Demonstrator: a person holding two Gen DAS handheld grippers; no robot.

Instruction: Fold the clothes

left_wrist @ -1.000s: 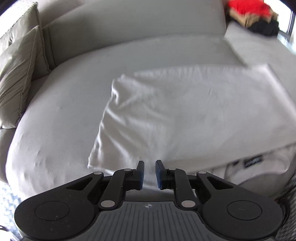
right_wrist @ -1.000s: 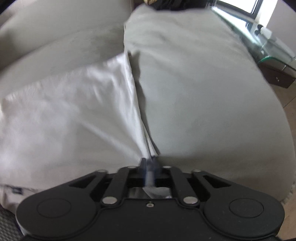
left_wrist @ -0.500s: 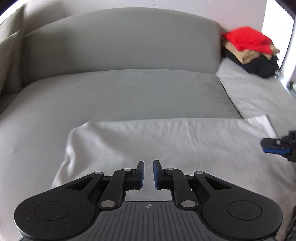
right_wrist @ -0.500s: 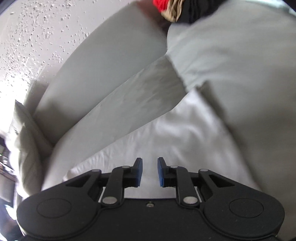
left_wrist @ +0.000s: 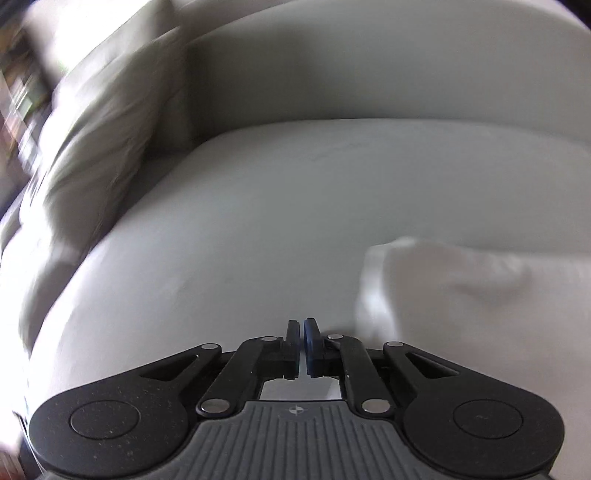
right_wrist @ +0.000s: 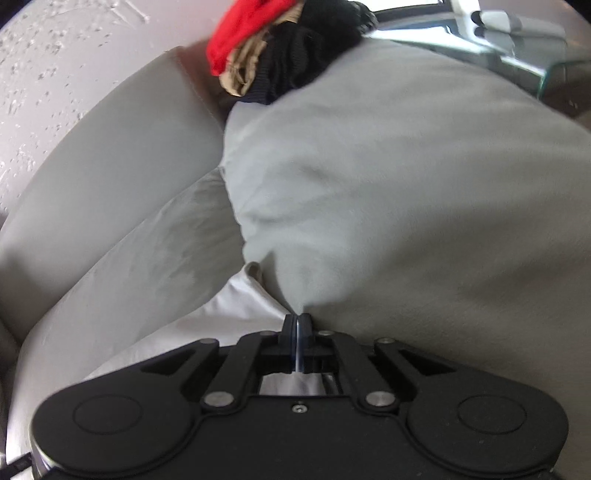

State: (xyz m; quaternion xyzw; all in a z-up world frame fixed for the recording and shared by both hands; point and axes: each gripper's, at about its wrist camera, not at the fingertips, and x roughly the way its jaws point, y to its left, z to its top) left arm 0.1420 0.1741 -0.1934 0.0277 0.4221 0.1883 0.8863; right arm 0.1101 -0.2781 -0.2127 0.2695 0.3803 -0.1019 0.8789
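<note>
The sofa [left_wrist: 258,221] is plain pale grey, its pillow [left_wrist: 96,155] a duller olive grey. The cloth [left_wrist: 461,295] is white, unpatterned. Both grippers [left_wrist: 300,334] [right_wrist: 296,325] are black with blue pads. The pile [right_wrist: 280,48] shows red, tan and black. The wall [right_wrist: 55,55] is speckled white.

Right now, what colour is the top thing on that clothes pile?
Bright red, seen best from the right wrist view.
</note>
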